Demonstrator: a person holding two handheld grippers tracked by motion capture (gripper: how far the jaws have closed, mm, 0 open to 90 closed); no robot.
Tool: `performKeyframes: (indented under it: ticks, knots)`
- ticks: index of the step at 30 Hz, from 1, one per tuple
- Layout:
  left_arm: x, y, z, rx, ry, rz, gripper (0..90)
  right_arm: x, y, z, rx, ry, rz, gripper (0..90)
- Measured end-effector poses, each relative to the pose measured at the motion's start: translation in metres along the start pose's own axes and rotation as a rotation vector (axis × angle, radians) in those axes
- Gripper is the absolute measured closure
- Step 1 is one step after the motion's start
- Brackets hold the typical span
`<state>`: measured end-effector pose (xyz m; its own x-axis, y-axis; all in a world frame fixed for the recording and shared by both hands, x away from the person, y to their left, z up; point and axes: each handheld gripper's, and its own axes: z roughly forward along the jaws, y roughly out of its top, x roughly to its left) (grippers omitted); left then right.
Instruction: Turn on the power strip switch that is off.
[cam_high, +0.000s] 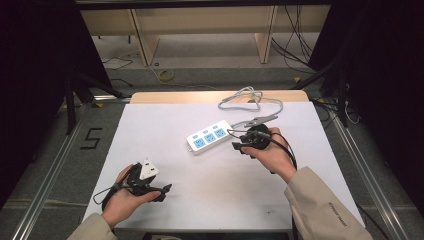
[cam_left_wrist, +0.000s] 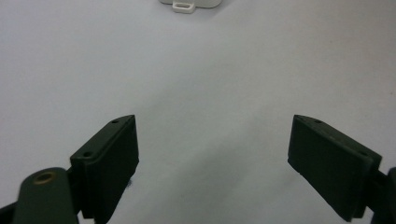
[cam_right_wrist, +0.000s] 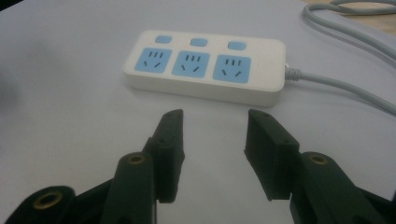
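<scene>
Right gripper (cam_right_wrist: 214, 140) sits open in my hand with nothing between the jaws, pointing at the white power strip (cam_right_wrist: 205, 65) just ahead on the table (cam_high: 165, 130); my left gripper (cam_left_wrist: 212, 154) is wide open too, well back from it

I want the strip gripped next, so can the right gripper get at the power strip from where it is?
Probably yes. The right gripper faces the power strip with its jaws apart and empty, and only bare white table lies between them. The grey cord trails off to the side, out of the way.
</scene>
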<state>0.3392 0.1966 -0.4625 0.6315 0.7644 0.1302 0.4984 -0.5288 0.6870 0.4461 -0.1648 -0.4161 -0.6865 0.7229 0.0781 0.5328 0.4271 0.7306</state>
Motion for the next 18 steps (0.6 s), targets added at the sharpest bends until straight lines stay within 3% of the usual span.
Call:
performKeyframes:
  ticks: [10,18]
  knots:
    - [0.000,0.000,0.000,0.000,0.002,-0.003,15.8,-0.004,-0.020,-0.019,-0.030,0.005,0.017,52.9]
    - [0.000,0.000,0.000,0.000,0.004,-0.009,15.8,-0.005,-0.053,-0.035,-0.069,-0.001,0.025,46.5]
